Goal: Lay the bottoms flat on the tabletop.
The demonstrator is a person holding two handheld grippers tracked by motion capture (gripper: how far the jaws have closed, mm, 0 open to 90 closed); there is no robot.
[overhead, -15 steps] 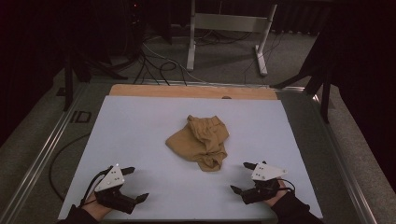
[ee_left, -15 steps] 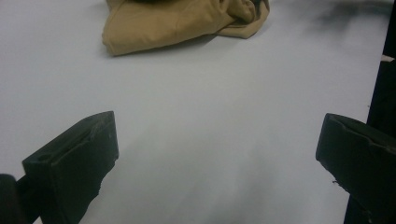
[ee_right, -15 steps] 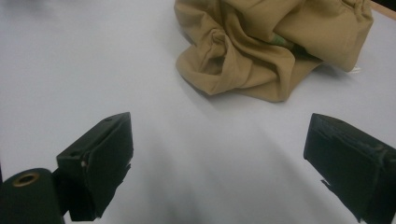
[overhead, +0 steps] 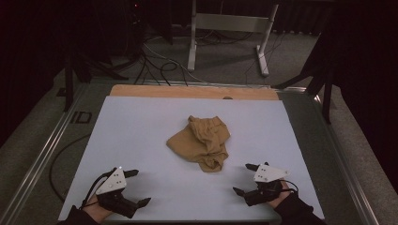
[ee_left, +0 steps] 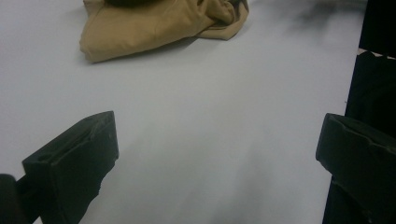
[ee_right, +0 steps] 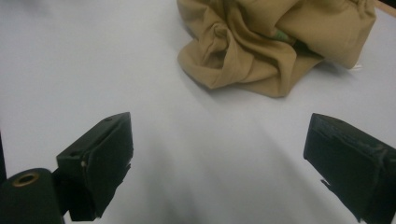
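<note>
I see the cloth (overhead: 201, 143) bunched ahead between my grippers, its near tail closer to the right gripper (overhead: 246, 179) than the left gripper (overhead: 137, 187), both spread wide and empty.

a lab or recording studio is suggested rather than a home. a counter (overhead: 141, 136) covered by a plain white sheet is framed by metal rails (overhead: 44, 154), with a strip of bare wood (overhead: 187, 92) left at its far edge. black cables (overhead: 155, 63) are strewn over the grey carpeted floor (overhead: 225, 65) behind it, where the white metal legs of a stand (overhead: 225, 28) are seen. the surroundings are kept dark, with dark drapes or panels (overhead: 361, 56) at the sides, and only the counter is lit.
</note>
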